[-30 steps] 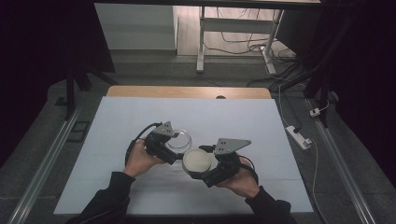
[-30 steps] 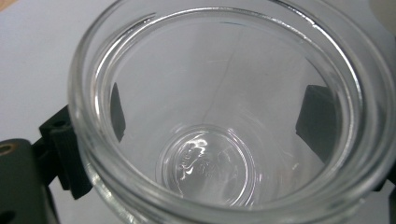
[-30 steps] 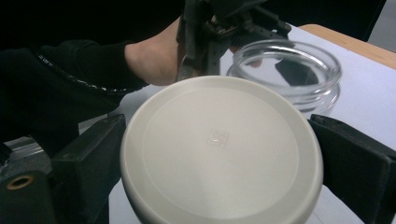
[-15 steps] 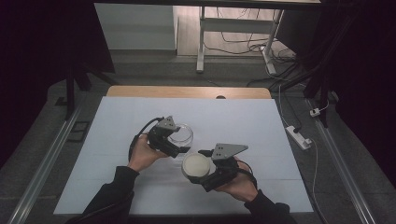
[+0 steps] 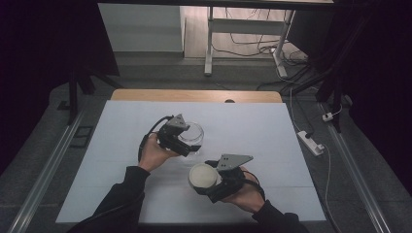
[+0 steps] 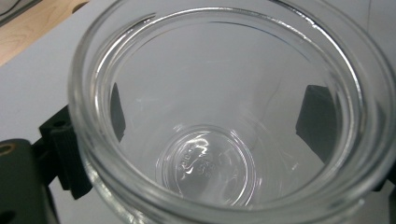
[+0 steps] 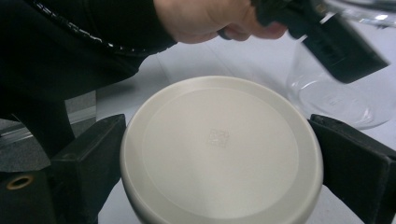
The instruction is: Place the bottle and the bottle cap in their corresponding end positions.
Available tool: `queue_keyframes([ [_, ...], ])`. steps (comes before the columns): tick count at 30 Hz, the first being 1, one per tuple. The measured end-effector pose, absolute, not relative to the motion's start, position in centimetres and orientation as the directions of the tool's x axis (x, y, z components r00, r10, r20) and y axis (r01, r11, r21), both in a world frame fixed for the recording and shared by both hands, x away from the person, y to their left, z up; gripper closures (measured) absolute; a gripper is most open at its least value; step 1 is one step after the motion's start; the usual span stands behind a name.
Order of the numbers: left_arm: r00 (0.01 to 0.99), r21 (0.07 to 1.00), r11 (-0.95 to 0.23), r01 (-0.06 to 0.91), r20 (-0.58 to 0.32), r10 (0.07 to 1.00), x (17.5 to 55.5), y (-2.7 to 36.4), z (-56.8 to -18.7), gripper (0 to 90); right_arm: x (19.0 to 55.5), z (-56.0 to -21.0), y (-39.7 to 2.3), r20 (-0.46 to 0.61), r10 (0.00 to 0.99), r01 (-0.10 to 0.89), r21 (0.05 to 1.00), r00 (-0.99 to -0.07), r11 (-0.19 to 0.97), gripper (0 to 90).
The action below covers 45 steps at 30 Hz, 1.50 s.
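- Jaws of the left gripper (image 5: 187,143) clamp the clear round glass jar (image 5: 192,136) at mid-table; jaws of the right gripper (image 5: 206,180) clamp the cream round plastic lid (image 5: 202,175), just beside the jar.
- Keep the white rectangular table sheet (image 5: 252,131) in view: open room lies all round.
- Hold the jar upright.
- Level the lid, centre it over the rim (image 6: 224,28), then lower.

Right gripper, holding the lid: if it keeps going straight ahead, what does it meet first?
Probably the glass jar in the left gripper; it lies just beyond the lid. Depth is hard to judge.
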State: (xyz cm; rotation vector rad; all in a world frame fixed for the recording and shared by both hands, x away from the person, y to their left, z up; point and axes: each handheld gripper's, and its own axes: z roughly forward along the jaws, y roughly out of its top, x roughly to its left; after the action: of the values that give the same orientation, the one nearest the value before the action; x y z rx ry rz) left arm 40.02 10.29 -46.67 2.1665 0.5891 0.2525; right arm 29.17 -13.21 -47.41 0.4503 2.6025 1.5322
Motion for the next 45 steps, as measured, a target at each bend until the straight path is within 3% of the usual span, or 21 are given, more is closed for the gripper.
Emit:
queue_keyframes([
  [45, 0.82, 0.777, -0.512, 0.366, -0.009, 0.573, 44.8, 8.1, -50.0, 6.9, 31.3, -53.5, -10.2, 0.001, 0.339, 0.221, 0.76, -0.941, 0.611, 6.9],
])
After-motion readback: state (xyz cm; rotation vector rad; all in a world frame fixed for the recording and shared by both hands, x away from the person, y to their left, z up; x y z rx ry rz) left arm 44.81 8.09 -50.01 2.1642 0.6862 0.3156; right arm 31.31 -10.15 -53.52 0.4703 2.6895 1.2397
